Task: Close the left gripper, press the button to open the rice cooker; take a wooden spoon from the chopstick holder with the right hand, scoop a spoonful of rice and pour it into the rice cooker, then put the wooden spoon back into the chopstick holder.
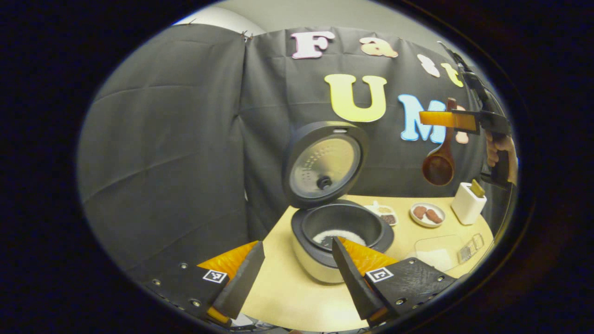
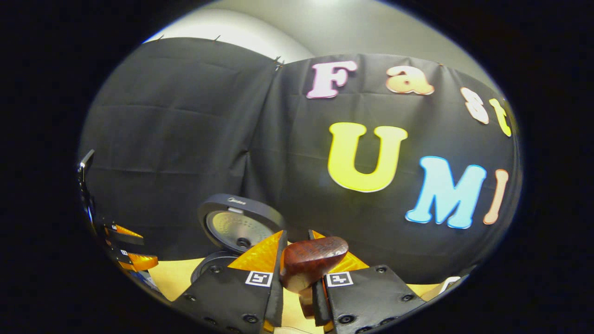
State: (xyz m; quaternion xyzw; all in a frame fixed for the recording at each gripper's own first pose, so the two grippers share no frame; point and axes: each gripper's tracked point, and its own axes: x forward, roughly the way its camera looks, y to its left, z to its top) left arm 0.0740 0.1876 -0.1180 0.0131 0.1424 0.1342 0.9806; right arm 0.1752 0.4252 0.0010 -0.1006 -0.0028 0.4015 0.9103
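The rice cooker (image 1: 341,232) stands open with its lid (image 1: 325,167) upright, and white rice lies in the pot. My left gripper (image 1: 297,246) is open just in front of the cooker, with nothing between its fingers. High at the right, my right gripper (image 1: 448,119) is shut on the handle of the wooden spoon (image 1: 438,162), which hangs bowl down above the white chopstick holder (image 1: 468,203). In the right gripper view the right gripper (image 2: 297,266) pinches the wooden spoon (image 2: 313,262). The cooker lid (image 2: 239,225) lies beyond it, and the left gripper (image 2: 125,253) shows at the far left.
On the round tan table (image 1: 283,292) are a white plate (image 1: 427,214) with brown pieces, a small dish of grains (image 1: 385,214), and a clear container with rice (image 1: 436,253) at the front right. A hand (image 1: 499,150) holds the right gripper.
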